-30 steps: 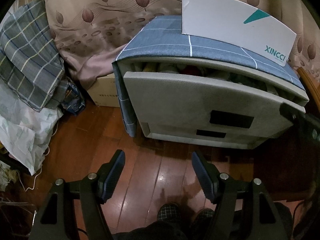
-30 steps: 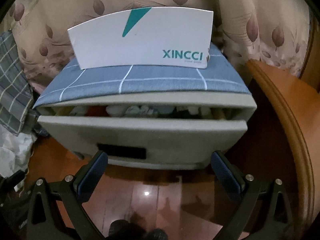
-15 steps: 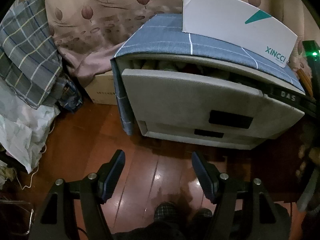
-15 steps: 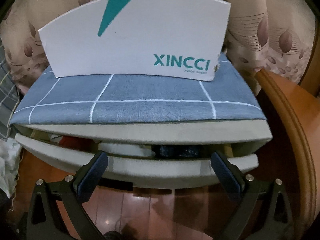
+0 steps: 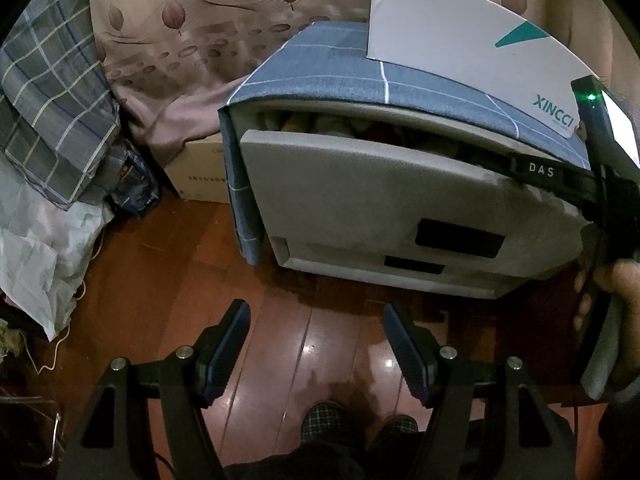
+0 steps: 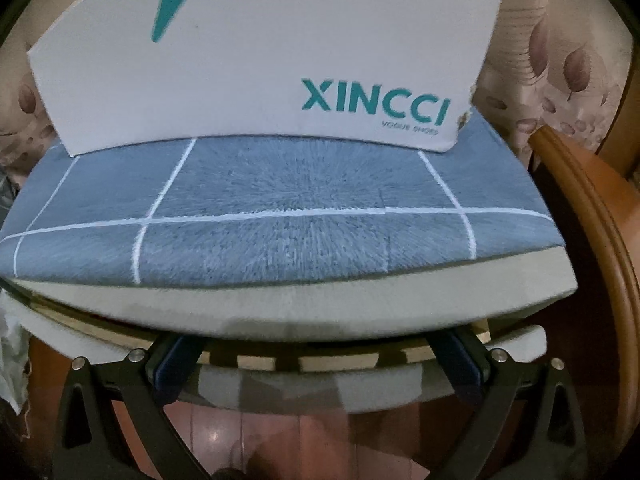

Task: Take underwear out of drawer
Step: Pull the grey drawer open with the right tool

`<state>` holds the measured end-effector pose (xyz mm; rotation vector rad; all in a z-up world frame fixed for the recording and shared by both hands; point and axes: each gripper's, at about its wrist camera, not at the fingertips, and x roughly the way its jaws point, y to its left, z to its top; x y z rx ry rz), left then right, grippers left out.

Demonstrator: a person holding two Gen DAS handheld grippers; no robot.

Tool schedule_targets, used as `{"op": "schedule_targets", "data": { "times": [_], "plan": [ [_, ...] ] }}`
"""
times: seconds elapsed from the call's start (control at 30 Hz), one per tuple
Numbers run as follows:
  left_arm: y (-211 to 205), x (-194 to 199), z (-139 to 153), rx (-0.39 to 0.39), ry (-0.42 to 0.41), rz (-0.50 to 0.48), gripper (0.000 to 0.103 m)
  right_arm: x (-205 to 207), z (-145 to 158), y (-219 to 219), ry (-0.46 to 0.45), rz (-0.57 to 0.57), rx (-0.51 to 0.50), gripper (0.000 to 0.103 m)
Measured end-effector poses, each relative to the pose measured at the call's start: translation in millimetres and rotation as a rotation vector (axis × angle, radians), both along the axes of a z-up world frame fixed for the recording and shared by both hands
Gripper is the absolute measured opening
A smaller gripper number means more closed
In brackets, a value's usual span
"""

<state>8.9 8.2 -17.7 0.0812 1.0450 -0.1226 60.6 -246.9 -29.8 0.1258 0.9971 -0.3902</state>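
Right hand-held gripper (image 6: 320, 364) inside drawer (image 5: 360, 208) gap

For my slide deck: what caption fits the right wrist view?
Open right gripper reaching into the partly open top drawer of a fabric cabinet, white XINCCI shoe box on top.

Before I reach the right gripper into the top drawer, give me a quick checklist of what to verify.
1. Top drawer pulled open: ok, a gap shows clothes behind its front panel.
2. Right gripper open: ok, fingers spread wide at the drawer's rim.
3. Right gripper empty: ok, nothing between the fingers.
4. Underwear located: cannot tell; the clothes in the gap are a jumble, and the right wrist view shows no garment.
5. Left gripper out of the way: ok, open over the wooden floor, apart from the drawer.
6. Shoe box on top stable: cannot tell.
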Motion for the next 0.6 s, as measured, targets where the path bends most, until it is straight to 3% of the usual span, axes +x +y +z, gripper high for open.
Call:
{"op": "schedule_targets", "data": {
  "times": [0.23,0.6],
  "plan": [
    [1,1,1,-0.007,-0.001,0.008,0.071,-1,1,-2,0.065,0.001,0.017,0.101],
    [12,3,8,-0.043,-0.004,0.019,0.071,-41,-1,12,0.123,0.009,0.047,0.101]
  ]
}}
